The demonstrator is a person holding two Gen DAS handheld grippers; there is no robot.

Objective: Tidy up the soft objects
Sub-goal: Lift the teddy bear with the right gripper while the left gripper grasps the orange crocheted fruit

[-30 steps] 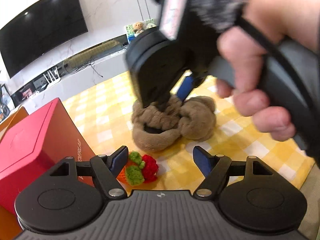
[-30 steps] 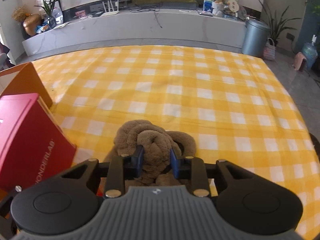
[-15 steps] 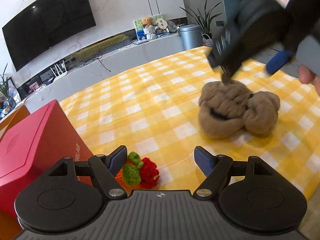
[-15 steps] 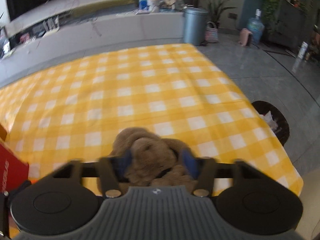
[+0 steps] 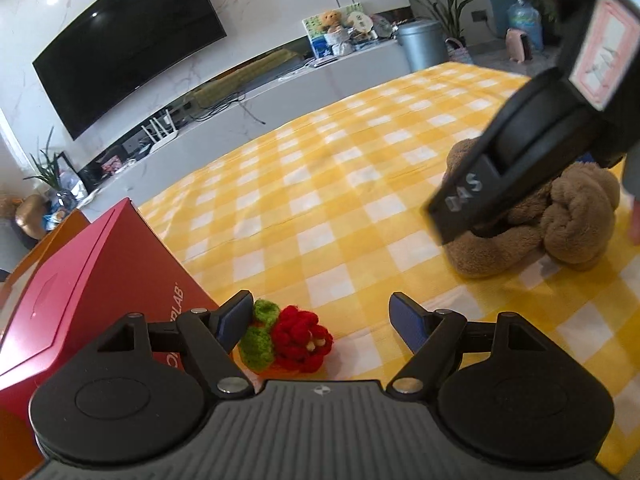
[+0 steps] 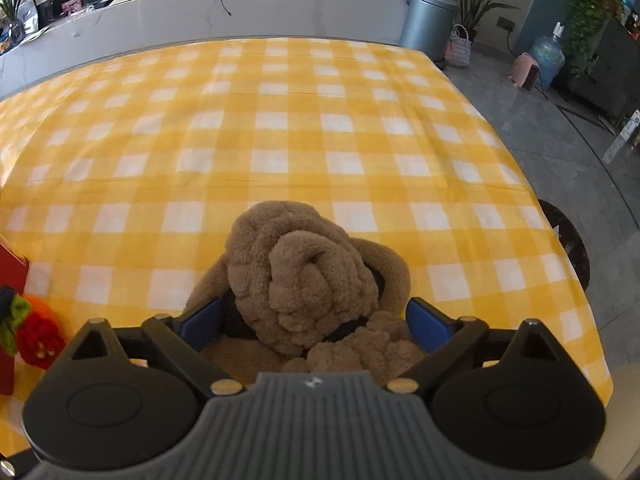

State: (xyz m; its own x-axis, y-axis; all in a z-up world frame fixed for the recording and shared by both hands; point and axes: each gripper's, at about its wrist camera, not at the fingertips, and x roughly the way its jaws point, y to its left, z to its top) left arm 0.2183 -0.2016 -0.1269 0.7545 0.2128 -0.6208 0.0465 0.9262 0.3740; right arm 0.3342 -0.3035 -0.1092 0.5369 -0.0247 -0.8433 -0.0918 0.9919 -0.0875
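Right tool (image 6: 314, 318) is spread wide, with its blue fingers (image 6: 200, 322) sitting on either side of the brown plush toy (image 6: 304, 276). The toy's a knotted, fuzzy lump lying on the table (image 6: 280, 128), which has a yellow and white checked cloth over it. From the right wrist view the pads look close to the plush but not squeezing it, and I can't tell if they actually touch. The toy is near the table's right edge, with grey floor beyond it.

Left tool (image 5: 320, 320) is spread too and holds nothing. Just ahead of its left finger (image 5: 236, 318) there's a little crocheted toy (image 5: 294, 340), red with green bits and some orange underneath, lying on the cloth. Right beside that, to the left, is a red box (image 5: 92, 280) with white lettering on its side.

In the left wrist view, the brown plush (image 5: 568, 224) is well off to the right, partly covered by the black body of the right tool (image 5: 520, 160) coming down over it. A TV (image 5: 128, 40) hangs on the wall behind.
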